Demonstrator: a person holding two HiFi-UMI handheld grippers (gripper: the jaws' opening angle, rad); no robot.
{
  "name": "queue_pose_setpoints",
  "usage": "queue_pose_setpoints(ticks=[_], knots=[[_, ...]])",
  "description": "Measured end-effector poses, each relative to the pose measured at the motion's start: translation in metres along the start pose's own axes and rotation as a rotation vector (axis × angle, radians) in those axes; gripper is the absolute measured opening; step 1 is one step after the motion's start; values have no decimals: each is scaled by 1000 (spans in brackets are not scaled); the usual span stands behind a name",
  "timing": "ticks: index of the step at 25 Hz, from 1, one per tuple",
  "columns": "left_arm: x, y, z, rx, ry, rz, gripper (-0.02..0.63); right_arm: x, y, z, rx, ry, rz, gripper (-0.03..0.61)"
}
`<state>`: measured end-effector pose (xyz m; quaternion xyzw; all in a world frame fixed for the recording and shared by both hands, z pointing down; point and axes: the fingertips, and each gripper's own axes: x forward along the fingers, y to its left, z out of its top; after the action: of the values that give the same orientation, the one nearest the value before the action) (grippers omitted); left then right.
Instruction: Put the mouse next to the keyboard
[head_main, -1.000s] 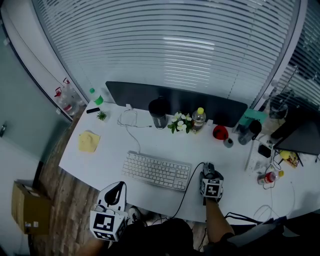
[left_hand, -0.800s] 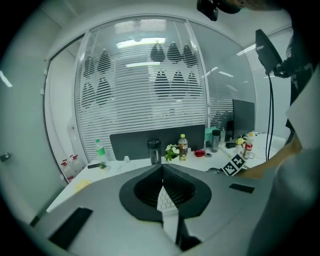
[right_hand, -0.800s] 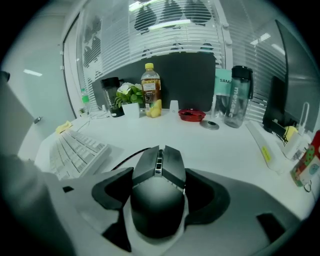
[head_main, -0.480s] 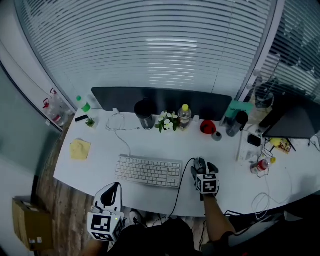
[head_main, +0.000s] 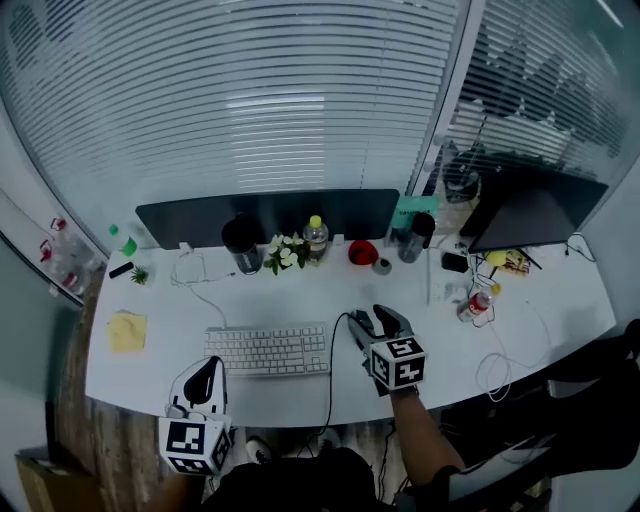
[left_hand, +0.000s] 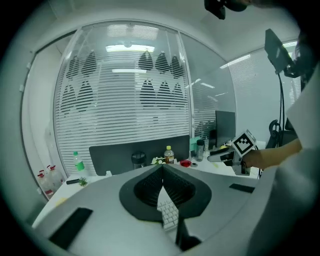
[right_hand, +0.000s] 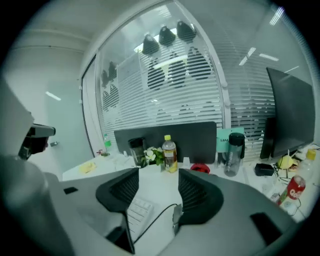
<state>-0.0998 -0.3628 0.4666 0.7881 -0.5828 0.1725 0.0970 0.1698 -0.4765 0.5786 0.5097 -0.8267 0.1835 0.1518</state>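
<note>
The white keyboard (head_main: 268, 350) lies near the desk's front edge. Just past its right end hovers my right gripper (head_main: 378, 318), its jaws apart and closing. In the right gripper view (right_hand: 159, 175) only bare desk, a keyboard corner (right_hand: 137, 210) and the black mouse cable (right_hand: 157, 217) show between the jaws. That cable (head_main: 330, 370) runs up to the gripper. I cannot make out the mouse itself. My left gripper (head_main: 207, 372) hangs off the desk's front edge, left of the keyboard, with its jaw tips touching (left_hand: 162, 169).
Along the back stand a dark monitor (head_main: 270, 215), a black cup (head_main: 240, 240), white flowers (head_main: 283, 252), a yellow-capped bottle (head_main: 315, 235) and a red object (head_main: 362, 252). A yellow cloth (head_main: 127, 330) lies far left. A red-capped bottle (head_main: 475, 303) and cables are on the right.
The head view has swung right, so the desk sits further left in frame. My right gripper stays at the keyboard's right end. The left gripper keeps its place off the front edge.
</note>
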Motion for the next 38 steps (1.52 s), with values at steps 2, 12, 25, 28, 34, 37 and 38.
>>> queue_pose_setpoints(ticks=[2,12,25,28,34,37,38], knots=[[-1,2,7,7,-25,-36,28,-17,13,20,-6,-40,10,233],[-8,13,40,-33,-135,-158,28,-102,73,92,-3,-201,16,89],[-28,11,73,28,-233,-220,28,-164,112,124,-10,-290,-76,0],[-31,13,74,31,-235,-211,28,-170,116,125,-21,-289,-91,-2],[-35,11,76,35,-240,-216,28,-179,121,133,-51,-301,-108,-2],[-38,11,77,36,-241,-213,28,-182,122,135,-56,-307,-113,-2],[-38,11,77,35,-240,-214,28,-182,122,135,-56,-307,-114,-2]])
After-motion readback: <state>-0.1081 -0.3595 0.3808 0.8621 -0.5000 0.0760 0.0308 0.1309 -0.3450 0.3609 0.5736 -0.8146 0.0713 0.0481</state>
